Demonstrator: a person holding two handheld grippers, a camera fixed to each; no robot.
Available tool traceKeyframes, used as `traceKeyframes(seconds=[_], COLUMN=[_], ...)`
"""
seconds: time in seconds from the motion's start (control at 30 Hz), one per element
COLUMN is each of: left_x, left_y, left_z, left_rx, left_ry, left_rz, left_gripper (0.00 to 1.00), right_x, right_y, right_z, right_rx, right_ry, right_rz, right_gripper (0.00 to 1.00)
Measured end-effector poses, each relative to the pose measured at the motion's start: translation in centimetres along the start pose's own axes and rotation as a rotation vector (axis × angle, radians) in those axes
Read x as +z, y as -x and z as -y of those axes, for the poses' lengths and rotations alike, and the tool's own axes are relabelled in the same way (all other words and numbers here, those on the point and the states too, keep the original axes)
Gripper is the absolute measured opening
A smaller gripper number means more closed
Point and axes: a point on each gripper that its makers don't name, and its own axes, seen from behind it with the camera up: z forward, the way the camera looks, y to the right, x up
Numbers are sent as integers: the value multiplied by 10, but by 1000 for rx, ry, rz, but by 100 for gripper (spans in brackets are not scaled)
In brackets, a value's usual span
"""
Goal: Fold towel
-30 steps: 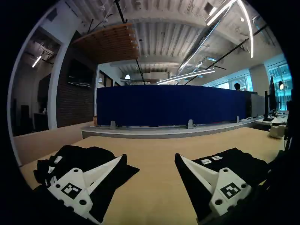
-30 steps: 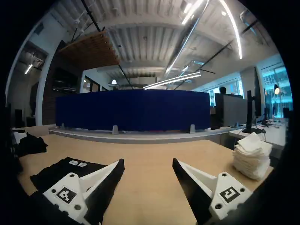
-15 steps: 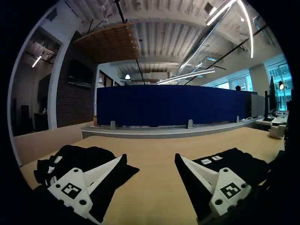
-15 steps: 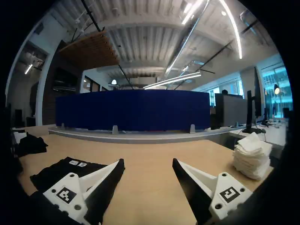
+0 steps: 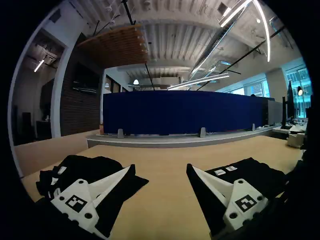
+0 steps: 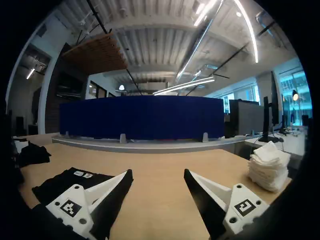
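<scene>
As the left hand-held gripper (image 5: 159,167) and right hand-held gripper (image 6: 158,172) point level, low over the table (image 5: 168,154), both have their fingers spread wide, gripping nothing. Two black towels lie there (a crumpled towel (image 5: 86,164) at left, a folded towel (image 5: 254,171) between the grippers). One white cloth stack (image 6: 269,166) sits at right.

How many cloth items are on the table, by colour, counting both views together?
Black cloths: 2, a crumpled pile and a folded towel
White stack of folded cloths: 1
Total: 3
</scene>
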Motion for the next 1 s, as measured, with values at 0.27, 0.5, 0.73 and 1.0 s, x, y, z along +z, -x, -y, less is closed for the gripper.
traceKeyframes(seconds=[0.27,0.5,0.73,1.0], left_x=[0,4,-1,-15], left_y=[-1,-15,-79,-153], left_z=[-1,4,-4,-16], left_rx=[2,41,42,41], left_ry=[3,-22,5,34], left_rz=[2,9,6,22], left_gripper=[95,95,95,95], right_x=[1,-3,-10,-17], right_y=[-1,-26,-71,-138], right_z=[0,-6,2,7], right_rx=[0,-3,-44,-51], right_ry=[2,23,10,10], right_rz=[-7,-36,8,23], right_gripper=[100,100,100,100])
